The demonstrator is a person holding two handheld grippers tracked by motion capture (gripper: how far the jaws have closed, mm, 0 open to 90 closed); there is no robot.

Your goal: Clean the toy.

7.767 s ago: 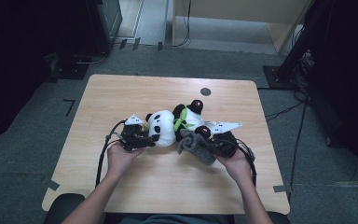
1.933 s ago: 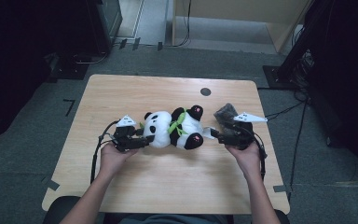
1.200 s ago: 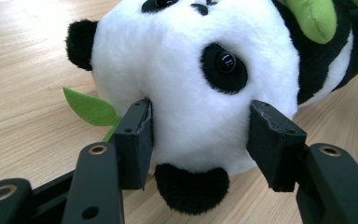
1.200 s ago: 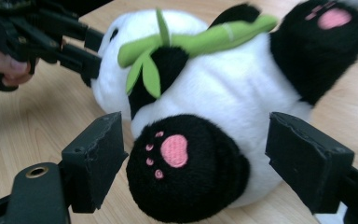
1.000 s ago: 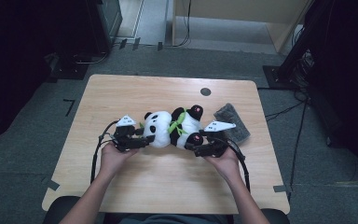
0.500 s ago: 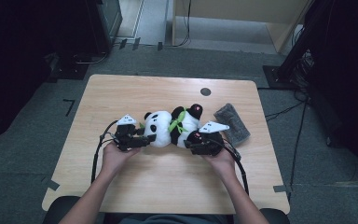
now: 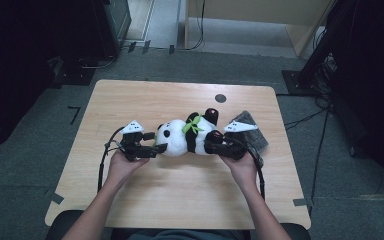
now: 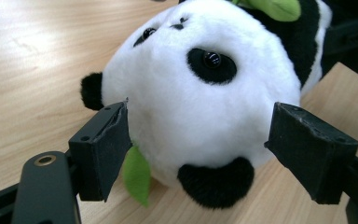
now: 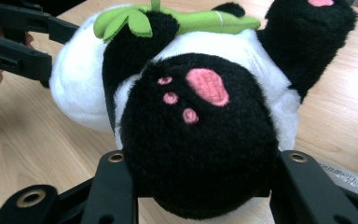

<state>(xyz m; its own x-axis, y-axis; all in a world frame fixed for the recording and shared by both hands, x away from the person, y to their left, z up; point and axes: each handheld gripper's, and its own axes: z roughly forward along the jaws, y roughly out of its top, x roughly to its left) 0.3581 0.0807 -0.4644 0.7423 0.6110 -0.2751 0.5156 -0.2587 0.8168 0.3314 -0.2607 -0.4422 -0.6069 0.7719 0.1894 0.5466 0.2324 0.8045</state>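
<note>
A black-and-white panda plush (image 7: 185,137) with a green leaf collar lies on the wooden table (image 7: 145,100), head to the left. My left gripper (image 7: 155,141) is at its head. Its jaws have just been opening and now stand on either side of the head (image 8: 205,107), no longer squeezing it. My right gripper (image 7: 209,146) is at the other end. Its jaws have just been closing, and they press on both sides of the black foot with pink pads (image 9: 191,140).
A dark grey fabric item (image 7: 252,132) lies on the table just behind my right hand. A round black hole (image 7: 220,98) sits in the tabletop beyond the panda. Cables trail from both grippers toward the table's near edge.
The grey item was set down at the right. My right gripper came left to the panda's foot and closed on it. The left gripper's jaws widened around the head.
</note>
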